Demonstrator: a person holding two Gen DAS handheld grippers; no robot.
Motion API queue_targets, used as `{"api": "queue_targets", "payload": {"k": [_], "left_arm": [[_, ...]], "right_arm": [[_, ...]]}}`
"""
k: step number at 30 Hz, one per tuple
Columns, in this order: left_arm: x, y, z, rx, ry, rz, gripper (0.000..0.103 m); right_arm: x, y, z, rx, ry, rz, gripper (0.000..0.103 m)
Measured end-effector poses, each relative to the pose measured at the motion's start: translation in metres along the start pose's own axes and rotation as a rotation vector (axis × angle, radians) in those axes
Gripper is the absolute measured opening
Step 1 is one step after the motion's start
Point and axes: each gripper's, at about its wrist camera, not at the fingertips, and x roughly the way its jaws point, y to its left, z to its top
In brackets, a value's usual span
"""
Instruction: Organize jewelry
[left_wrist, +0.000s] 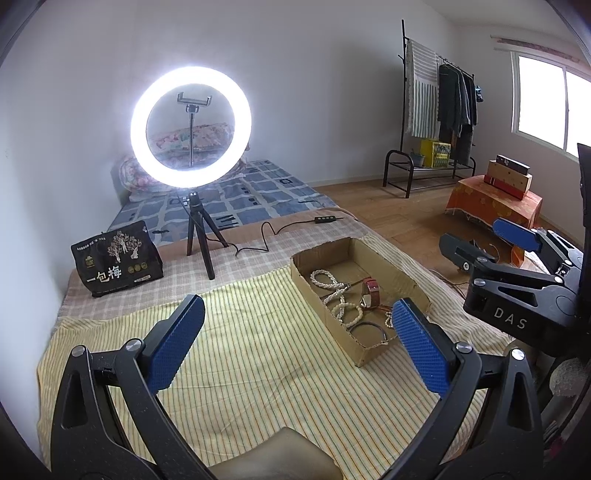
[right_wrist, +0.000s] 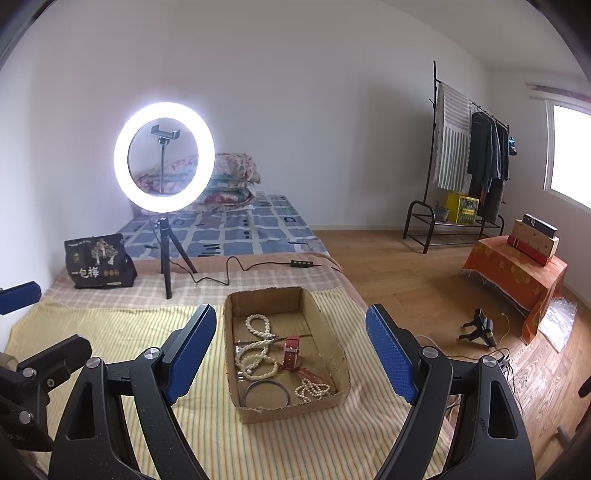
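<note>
An open cardboard box (right_wrist: 332, 347) (left_wrist: 402, 275) lies on the yellow striped cloth (right_wrist: 122, 332). Inside it are white pearl strands (right_wrist: 258, 343) (left_wrist: 328, 282), a red watch (right_wrist: 291, 352) (left_wrist: 371, 290), a dark bangle (right_wrist: 266, 393) (left_wrist: 367, 330) and a small bead cluster (right_wrist: 312, 389). My right gripper (right_wrist: 291, 352) hangs above the box, open, nothing between its blue pads (right_wrist: 388, 358). My left gripper (left_wrist: 297, 341) stands open over the cloth, left of the box, empty. The right gripper (left_wrist: 491, 243) also shows at the right edge of the left wrist view.
A lit ring light on a black tripod (right_wrist: 164, 158) stands behind the cloth with its cable and remote (right_wrist: 301, 263). A black snack bag (right_wrist: 98, 262) sits at the far left. Beyond are a bed (right_wrist: 236, 225), a clothes rack (right_wrist: 465, 166) and an orange-draped stand (right_wrist: 517, 273).
</note>
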Motion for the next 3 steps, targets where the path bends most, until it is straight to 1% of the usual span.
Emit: {"api": "queue_targets", "payload": {"k": [3], "left_arm": [[0.0010,-0.0009,-0.0007,0.006,0.000,0.002,0.103]], "right_arm": [[0.0004,0.0002,0.0002,0.000,0.001,0.000,0.083]]}}
